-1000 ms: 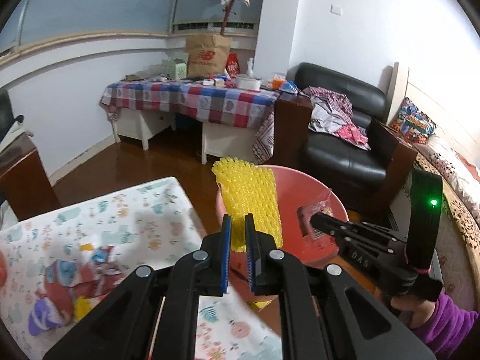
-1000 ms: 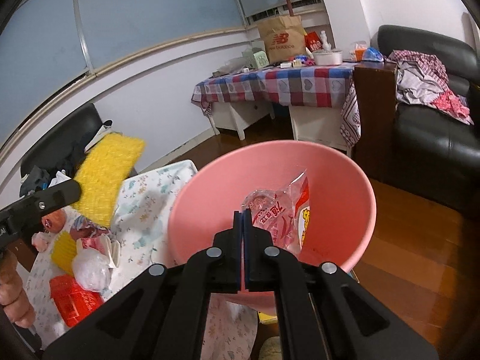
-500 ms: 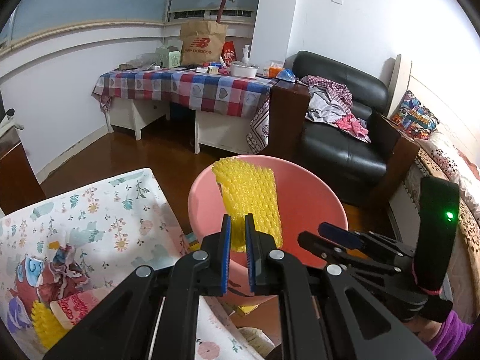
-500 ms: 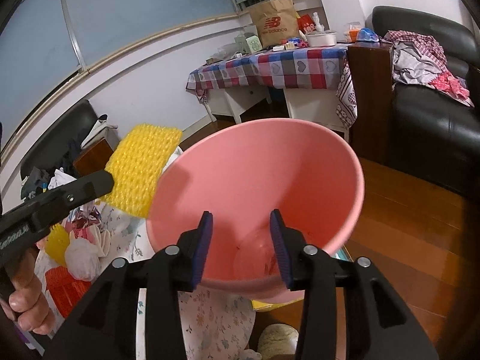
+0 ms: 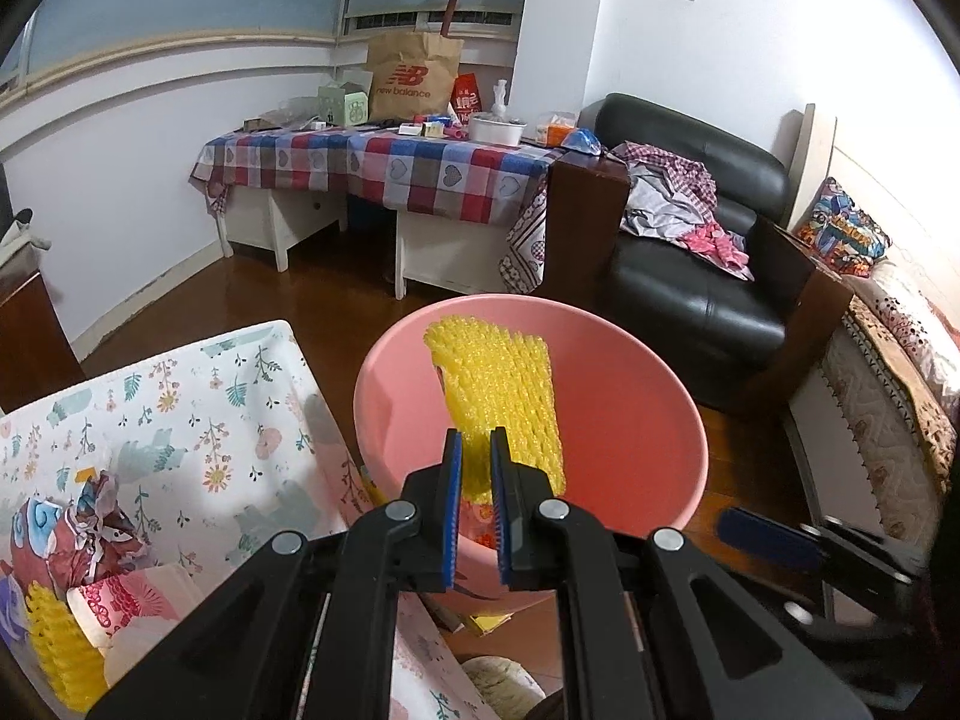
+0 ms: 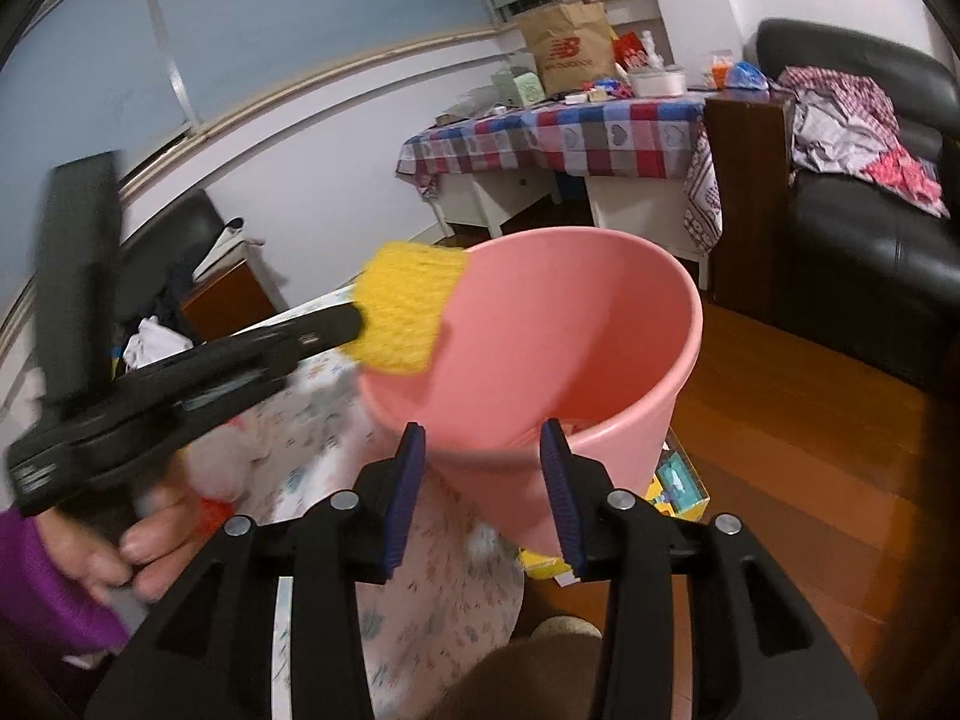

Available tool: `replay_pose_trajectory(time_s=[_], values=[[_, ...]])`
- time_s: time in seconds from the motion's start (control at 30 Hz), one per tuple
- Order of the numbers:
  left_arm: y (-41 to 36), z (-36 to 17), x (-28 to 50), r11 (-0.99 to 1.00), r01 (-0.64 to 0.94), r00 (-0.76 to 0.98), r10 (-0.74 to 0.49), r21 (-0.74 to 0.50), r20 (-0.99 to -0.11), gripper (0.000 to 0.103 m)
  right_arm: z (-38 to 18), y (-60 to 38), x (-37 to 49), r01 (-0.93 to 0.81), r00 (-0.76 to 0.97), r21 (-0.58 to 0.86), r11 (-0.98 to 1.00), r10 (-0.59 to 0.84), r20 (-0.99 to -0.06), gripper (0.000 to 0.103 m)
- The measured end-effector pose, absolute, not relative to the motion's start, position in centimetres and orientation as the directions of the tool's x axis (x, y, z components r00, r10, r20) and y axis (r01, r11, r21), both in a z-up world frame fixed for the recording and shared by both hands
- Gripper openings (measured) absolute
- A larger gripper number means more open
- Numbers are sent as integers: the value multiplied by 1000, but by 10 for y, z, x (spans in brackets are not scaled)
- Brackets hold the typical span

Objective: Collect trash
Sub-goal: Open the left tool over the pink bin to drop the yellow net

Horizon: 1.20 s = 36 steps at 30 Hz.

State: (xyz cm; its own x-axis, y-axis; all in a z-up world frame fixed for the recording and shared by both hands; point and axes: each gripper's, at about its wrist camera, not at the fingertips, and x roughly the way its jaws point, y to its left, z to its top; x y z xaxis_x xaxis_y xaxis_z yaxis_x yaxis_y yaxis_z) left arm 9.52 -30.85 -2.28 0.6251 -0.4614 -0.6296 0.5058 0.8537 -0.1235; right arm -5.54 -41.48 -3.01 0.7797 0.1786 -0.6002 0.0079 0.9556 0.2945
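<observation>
Left wrist: left gripper (image 5: 475, 468) pinching yellow foam net (image 5: 504, 402) over pink bucket (image 5: 636, 420); right gripper (image 6: 483, 468) spread, empty.

A sheet of yellow foam netting (image 5: 501, 402) stood upright over the mouth of the pink bucket (image 5: 630, 420), pinched at its lower edge, its top leaning toward the far rim. The bucket, round and wide-mouthed, stood on the wooden floor just beside the flowered tablecloth. On that cloth lay more rubbish: a crumpled red and blue wrapper (image 5: 78, 534), a pink patterned paper cup (image 5: 111, 603) and another piece of yellow netting (image 5: 60, 654).
</observation>
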Motion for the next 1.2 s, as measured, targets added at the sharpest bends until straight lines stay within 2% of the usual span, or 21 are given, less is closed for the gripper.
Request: replay_pose_trajectory(time_s=[0.3,0.57,0.73,1.2], values=[[-324,-36,100,844,521,607,-469,-125,-642,9,-3,-412,-122,85,773,223,971,77,-630,40],[-335,-36,97,820,563,594,-485,-99,-641,10,23,-422,-174,252,803,228,940,-72,-592,40],[-331,-31,91,813,573,592,-494,-98,-637,36,33,-411,-194,302,807,237,923,-115,-579,40],[-284,7,64,794,592,604,-552,-140,-575,49,54,-375,-209,299,825,209,931,-142,-547,40]])
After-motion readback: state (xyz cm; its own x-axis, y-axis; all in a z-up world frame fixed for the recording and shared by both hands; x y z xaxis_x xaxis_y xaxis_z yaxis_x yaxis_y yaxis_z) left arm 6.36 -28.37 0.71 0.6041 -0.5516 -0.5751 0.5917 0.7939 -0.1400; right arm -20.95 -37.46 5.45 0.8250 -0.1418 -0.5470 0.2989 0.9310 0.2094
